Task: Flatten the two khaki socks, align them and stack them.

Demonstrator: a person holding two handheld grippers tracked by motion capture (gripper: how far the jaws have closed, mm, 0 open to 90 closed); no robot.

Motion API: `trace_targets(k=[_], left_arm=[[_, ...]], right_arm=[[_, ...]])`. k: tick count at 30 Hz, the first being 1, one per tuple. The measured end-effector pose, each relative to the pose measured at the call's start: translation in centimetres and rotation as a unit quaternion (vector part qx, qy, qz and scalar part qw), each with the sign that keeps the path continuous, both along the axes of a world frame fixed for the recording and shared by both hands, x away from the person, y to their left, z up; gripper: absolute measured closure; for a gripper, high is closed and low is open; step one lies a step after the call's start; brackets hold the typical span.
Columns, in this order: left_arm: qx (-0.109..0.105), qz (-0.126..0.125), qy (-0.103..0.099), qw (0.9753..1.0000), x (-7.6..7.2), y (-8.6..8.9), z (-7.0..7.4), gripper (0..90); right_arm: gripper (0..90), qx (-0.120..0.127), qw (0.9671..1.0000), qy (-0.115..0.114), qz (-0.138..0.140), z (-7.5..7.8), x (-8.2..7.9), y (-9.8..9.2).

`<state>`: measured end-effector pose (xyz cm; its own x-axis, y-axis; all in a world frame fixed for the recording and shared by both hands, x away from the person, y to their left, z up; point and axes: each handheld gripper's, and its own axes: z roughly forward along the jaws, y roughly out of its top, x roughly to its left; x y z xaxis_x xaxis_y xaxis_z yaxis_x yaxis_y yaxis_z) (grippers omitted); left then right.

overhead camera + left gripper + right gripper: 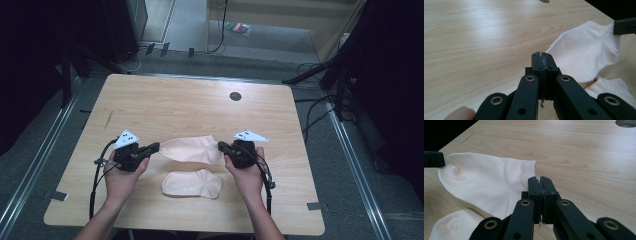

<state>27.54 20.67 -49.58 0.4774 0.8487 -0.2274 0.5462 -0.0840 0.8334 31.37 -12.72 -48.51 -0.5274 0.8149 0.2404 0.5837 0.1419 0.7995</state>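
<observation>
A pale cream sock [190, 149] is stretched between my two grippers just above the wooden table [165, 100]. My left gripper [155, 147] is shut on its toe end, and the right gripper [221, 146] is shut on its cuff end. In the left gripper view the shut jaws [541, 56] pinch the edge of the sock [584, 52], with the other gripper's tip at the far end. In the right gripper view the shut jaws [540, 180] grip the cuff of the sock [486, 180]. A second cream sock [192, 183] lies flat nearer the person.
A round cable hole [235, 96] sits in the table's far middle part. The second sock [614, 87] lies below the held one, as it also does in the right gripper view [454, 225]. Dark stands and cables surround the table on the floor.
</observation>
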Motion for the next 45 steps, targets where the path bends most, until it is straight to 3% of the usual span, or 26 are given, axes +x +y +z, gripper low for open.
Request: trace_targets(k=[14,27,35,45], left_arm=[[0.010,-0.019,0.011,0.9997,-3.0,0.0,-0.8,90.0],[0.004,-0.035,0.029,0.9989,-5.8,0.0,-1.4,90.0],[0.005,-0.043,0.045,0.9981,-6.8,0.1,-2.2,90.0],[0.009,-0.046,0.064,0.9969,-6.7,0.2,-3.4,90.0]], right_arm=[[88.7,-0.002,0.9998,0.012,0.015,-0.3,-2.7,-0.5],[88.7,-0.004,0.9993,0.026,0.027,-1.3,-5.1,-0.7],[88.7,-0.013,0.9986,0.036,0.036,-2.2,-6.2,-0.8],[88.7,-0.017,0.9984,0.040,0.037,-3.3,-6.7,-0.6]])
